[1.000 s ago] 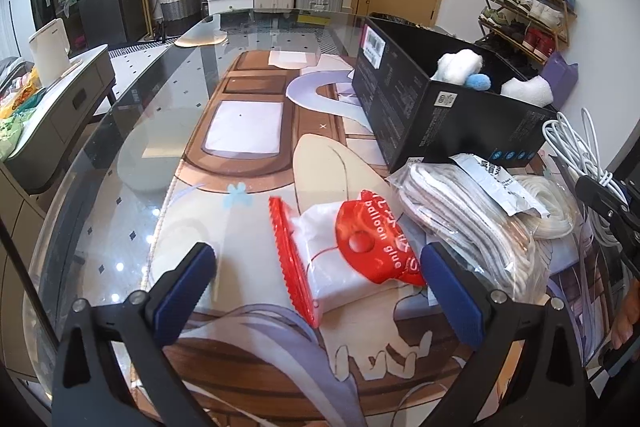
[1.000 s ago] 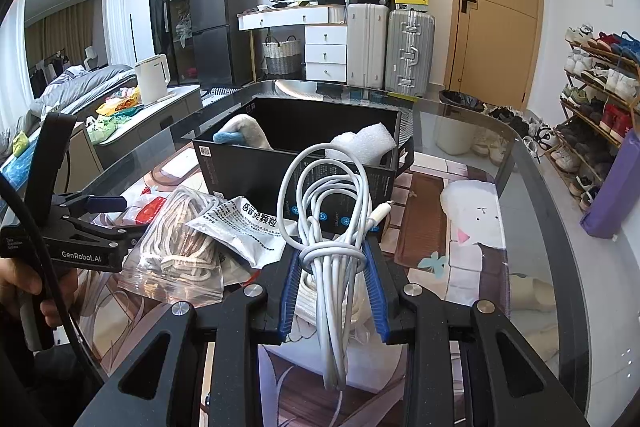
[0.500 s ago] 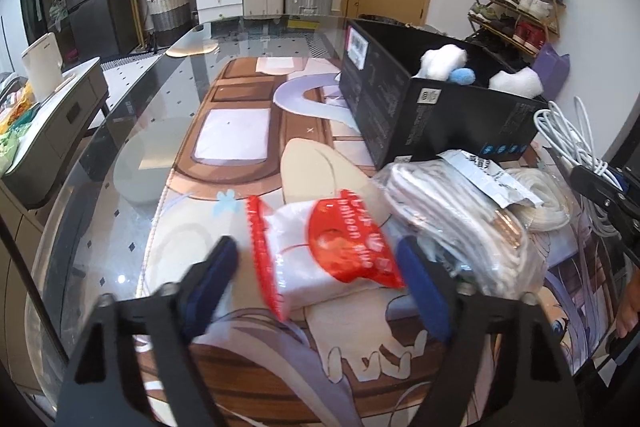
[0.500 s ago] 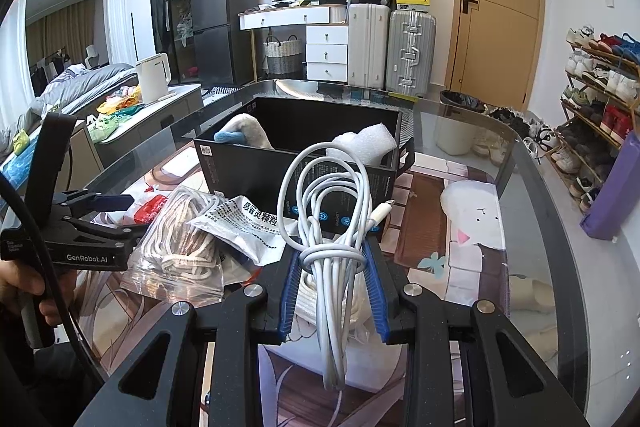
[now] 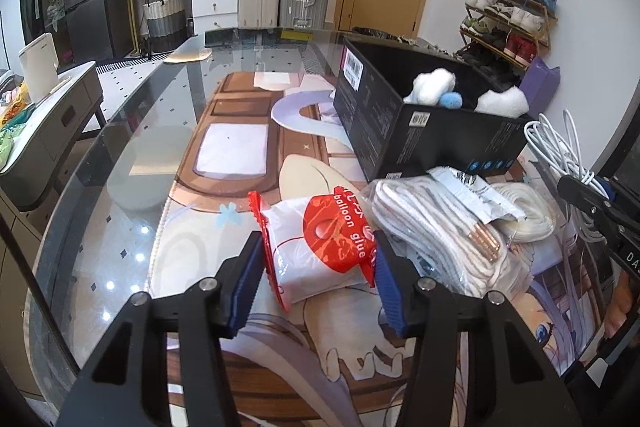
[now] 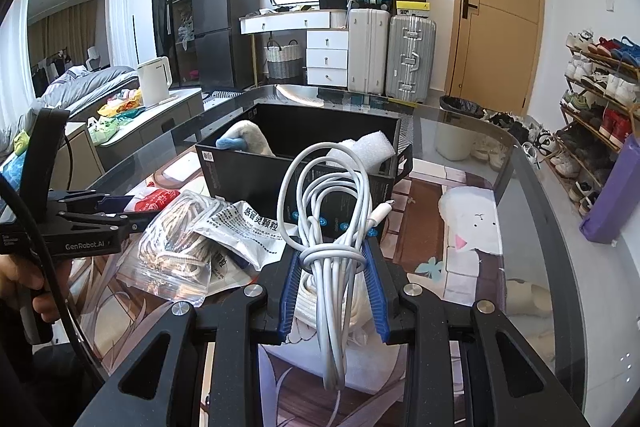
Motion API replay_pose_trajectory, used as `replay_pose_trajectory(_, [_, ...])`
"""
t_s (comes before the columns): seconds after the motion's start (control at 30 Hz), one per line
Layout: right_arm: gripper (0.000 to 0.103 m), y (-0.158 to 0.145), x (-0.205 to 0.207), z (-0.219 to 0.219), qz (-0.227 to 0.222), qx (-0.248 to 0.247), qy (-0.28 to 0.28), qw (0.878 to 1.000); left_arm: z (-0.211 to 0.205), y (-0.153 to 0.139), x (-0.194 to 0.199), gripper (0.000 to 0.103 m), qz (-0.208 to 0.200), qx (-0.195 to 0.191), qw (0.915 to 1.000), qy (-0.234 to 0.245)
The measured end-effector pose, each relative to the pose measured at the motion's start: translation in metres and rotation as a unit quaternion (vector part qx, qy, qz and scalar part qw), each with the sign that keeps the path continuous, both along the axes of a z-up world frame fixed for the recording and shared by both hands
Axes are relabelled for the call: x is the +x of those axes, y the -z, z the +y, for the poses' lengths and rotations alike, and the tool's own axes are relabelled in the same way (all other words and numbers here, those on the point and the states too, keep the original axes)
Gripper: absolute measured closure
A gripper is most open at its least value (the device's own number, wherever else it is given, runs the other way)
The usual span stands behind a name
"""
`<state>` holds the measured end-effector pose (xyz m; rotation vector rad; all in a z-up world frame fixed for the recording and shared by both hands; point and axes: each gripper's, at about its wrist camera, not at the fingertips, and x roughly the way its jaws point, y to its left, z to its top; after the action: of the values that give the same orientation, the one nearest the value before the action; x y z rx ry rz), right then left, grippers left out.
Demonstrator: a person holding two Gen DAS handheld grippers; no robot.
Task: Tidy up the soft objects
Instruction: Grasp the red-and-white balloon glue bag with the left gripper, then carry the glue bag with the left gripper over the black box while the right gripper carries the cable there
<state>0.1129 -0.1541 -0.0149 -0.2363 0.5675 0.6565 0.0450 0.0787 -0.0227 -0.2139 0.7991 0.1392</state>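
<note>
- Closing left gripper (image 5: 318, 277) on balloon glue bag (image 5: 320, 251); pads at both sides, bag on table mat.
- Gripping coiled white cable (image 6: 332, 251) in right gripper (image 6: 333, 289), clamped tight.
- Ahead: black box (image 5: 420, 131) already holding some soft items.
- Remaining: rope bag (image 5: 436, 231) just right of the glue bag.

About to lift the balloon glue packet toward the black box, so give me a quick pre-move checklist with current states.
1. Balloon glue packet sits between the left gripper pads, jaws just closing: ok.
2. Pads firmly pressing the packet: cannot tell.
3. Right gripper shut on the white cable: ok.
4. Black box open, room beside the foam pieces: ok.
5. Bagged rope lies against the packet's right side, may snag: not ok.
</note>
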Motion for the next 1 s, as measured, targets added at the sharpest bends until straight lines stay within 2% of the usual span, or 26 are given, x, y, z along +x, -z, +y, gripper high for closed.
replay_pose_trajectory(0.33, [0.072,-0.007,-0.002,-0.004,-0.010,0.014,0.001,1.000,0.003,-0.018,-0.009,0.051,-0.044,-0.006,0.9990,-0.004])
replay_pose_trajectory(0.6, [0.072,-0.016,-0.004,-0.011,-0.015,0.031,-0.001,0.999,-0.001,-0.035,-0.014,0.051,-0.065,0.006,0.9979,0.002])
replay_pose_trajectory(1.0, [0.072,-0.046,-0.003,-0.017,-0.024,0.060,-0.017,0.998,-0.014,-0.070,-0.005,0.051,-0.106,0.004,0.9939,0.031])
